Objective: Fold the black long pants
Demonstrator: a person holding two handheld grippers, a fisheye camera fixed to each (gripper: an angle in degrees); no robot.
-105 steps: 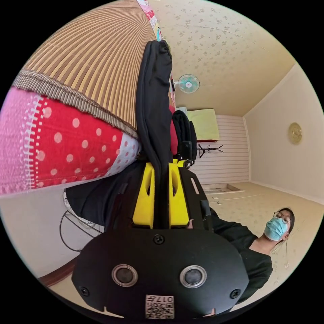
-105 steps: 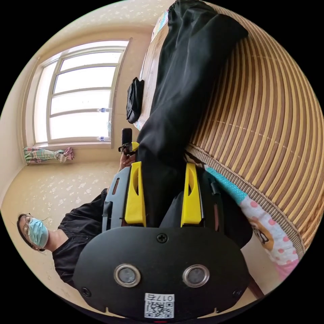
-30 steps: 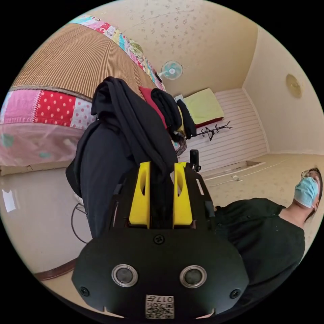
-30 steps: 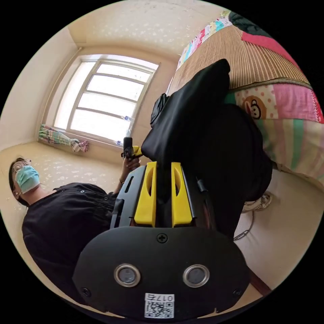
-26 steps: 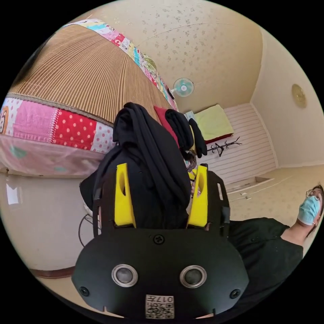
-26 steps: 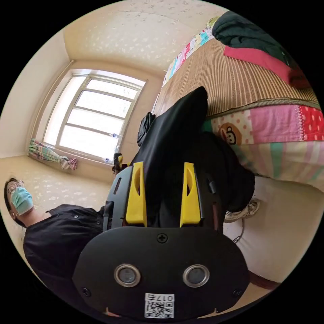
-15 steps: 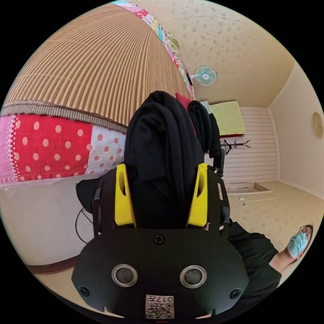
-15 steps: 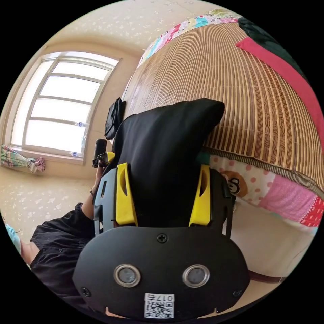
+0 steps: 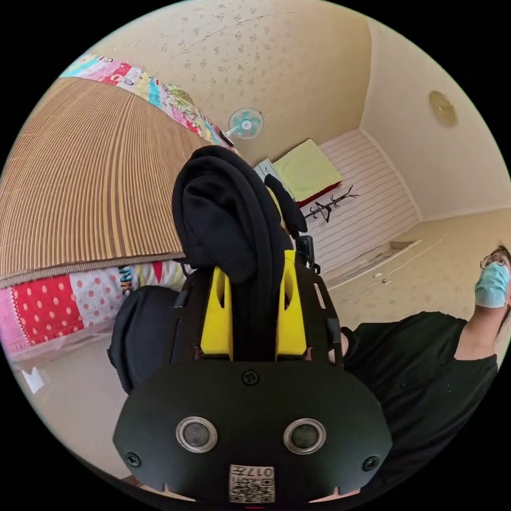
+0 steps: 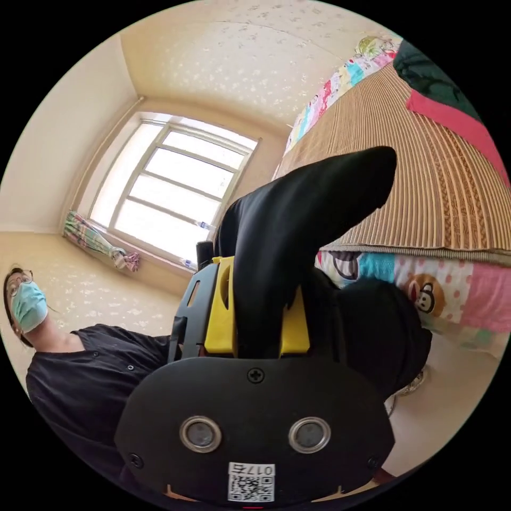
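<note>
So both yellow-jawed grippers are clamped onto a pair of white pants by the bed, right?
Not quite: the pants are black, not white, as the left gripper view shows. Both the left gripper and the right gripper are indeed clamped on them, beside the bed.

Cream patterned wallpaper (image 9: 277, 58) covers the room; a bamboo mat (image 9: 80, 186) tops the patchwork bed, near a fan (image 9: 245, 122) (wall-mounted). Daylight fills the window (image 10: 175, 186).

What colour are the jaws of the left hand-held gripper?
Yellow, clearest in the left gripper view, on the left hand-held gripper.
</note>
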